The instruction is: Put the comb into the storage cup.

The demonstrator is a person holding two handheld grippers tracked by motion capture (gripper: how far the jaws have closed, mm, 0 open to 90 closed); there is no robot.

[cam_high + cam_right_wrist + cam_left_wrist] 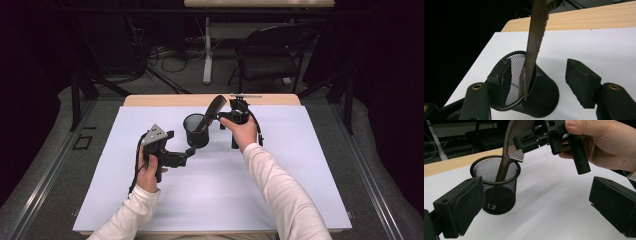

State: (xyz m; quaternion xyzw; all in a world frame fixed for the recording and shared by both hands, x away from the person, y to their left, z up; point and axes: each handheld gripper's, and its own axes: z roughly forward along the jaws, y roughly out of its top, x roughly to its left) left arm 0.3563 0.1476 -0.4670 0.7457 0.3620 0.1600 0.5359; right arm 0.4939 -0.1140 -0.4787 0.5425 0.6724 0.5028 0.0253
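Comb [214, 107] stands handle-down in the mesh cup [195, 131] mid-desk [280, 170]; we see our right claw [536, 85] apart around it (no pad pressing), our left claw [189, 152] apart beside the cup.

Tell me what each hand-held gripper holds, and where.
Nothing. The right hand-held gripper is open around the comb, which stands in the mesh cup; the left hand-held gripper is open.

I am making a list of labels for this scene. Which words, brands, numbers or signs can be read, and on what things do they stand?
None: no readable text on the comb, the mesh cup, the white sheet or the right claw.
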